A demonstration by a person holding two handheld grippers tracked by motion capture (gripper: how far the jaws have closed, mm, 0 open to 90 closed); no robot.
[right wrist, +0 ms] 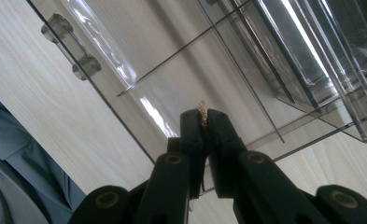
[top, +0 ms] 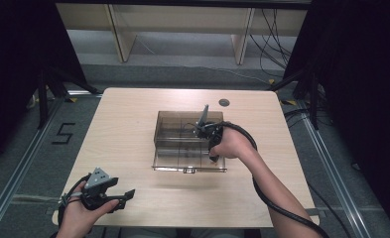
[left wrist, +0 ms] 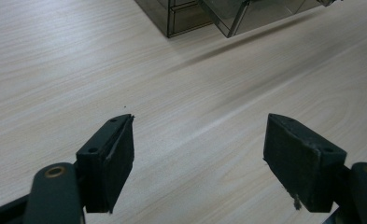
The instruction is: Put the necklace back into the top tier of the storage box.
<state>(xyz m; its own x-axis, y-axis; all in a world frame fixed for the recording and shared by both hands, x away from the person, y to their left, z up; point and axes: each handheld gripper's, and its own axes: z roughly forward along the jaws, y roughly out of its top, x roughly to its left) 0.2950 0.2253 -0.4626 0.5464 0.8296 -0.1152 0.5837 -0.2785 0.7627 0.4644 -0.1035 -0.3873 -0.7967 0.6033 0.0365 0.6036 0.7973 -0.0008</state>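
Nearest me, the left gripper (top: 125, 197) hovers with jaws spread wide over the pale wooden table (top: 133, 129). Farther on, the right gripper (right wrist: 203, 116) is clenched on a tiny brownish frayed scrap (right wrist: 201, 108) above the clear smoky plastic drawer box (top: 170, 134), its drawer pulled out.

Pale wooden table (top: 133, 124), clear plastic divided box (top: 180, 130) resting mid-table, lid open

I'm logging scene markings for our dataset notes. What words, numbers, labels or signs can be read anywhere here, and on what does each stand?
"5": black mark on the grey floor, left of the table.
No text can be read on the clear drawer box, the left tool or the right tool.
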